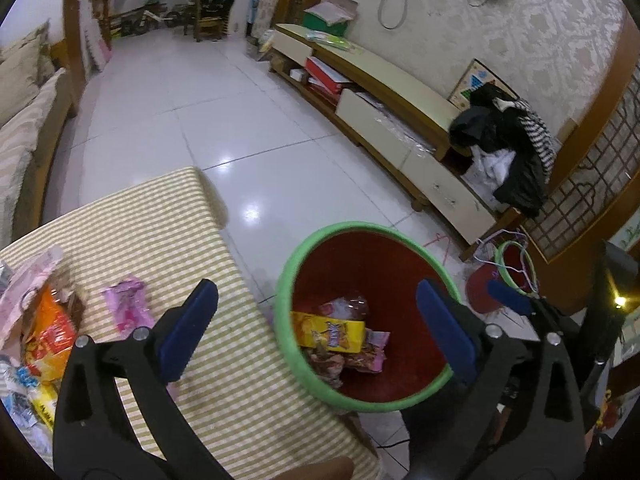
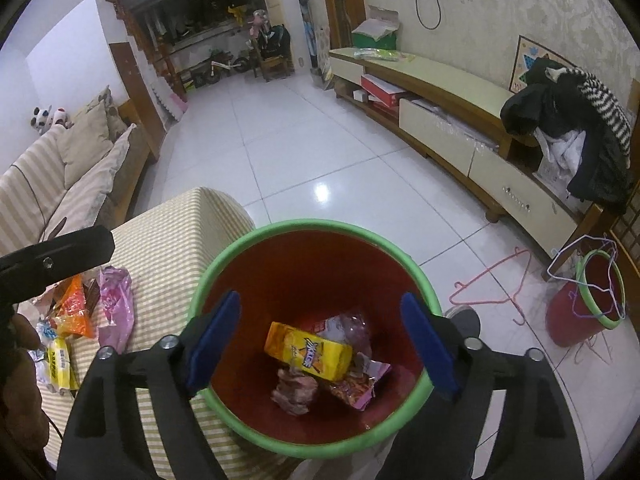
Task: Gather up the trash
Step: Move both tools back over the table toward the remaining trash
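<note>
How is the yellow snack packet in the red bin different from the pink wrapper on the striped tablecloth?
The yellow snack packet lies inside the red bin, on other trash; the pink wrapper still lies on the striped tablecloth. The packet looks boxy and full; the wrapper looks flat and crumpled. Neither is held by a claw.

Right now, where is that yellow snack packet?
The yellow snack packet lies at the bottom of the red bin with the green rim, on other wrappers, just right of the striped table.

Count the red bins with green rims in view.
2. The near bin stands beside the striped table, under the right tool, holding wrappers. The far bin stands on the floor by the TV cabinet, with hangers on it.
</note>
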`<state>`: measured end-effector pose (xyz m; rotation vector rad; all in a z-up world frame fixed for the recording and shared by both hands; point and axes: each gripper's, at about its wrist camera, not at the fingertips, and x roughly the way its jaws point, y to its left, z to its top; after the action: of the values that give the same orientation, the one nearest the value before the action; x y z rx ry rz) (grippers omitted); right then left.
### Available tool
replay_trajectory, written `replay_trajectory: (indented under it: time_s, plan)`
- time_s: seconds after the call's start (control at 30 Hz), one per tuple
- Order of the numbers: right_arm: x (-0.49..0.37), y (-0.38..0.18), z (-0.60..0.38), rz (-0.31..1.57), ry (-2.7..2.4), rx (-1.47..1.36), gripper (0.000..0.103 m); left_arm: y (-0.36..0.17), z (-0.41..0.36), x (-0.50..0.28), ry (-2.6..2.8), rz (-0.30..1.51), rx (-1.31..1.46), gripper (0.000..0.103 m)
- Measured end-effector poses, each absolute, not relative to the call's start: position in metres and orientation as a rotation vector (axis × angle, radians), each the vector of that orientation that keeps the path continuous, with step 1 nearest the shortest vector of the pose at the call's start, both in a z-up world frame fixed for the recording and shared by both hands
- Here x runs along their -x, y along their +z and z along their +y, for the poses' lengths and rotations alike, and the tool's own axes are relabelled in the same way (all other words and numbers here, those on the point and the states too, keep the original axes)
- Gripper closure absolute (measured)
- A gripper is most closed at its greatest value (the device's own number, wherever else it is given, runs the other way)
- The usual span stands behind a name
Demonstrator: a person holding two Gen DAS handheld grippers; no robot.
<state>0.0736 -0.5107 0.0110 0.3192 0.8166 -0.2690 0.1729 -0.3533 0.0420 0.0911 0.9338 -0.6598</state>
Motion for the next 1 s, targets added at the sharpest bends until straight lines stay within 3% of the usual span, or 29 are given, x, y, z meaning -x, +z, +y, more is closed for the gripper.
replay_trajectory:
  time_s: [0.13, 1.0]
  plan:
    - [-0.073, 0.018, -0.496, 0.802, -0.25, -0.305, 0.016, 0.046, -0.329, -0.172, -0.59, 0.933, -0.073, 0.005]
    - [-0.096, 0.056, -0.295, 0.766, 0.041, -0.119, 0.015, 0.07, -0.078, -0.132, -0.236, 0.855, 0.091, 0.005]
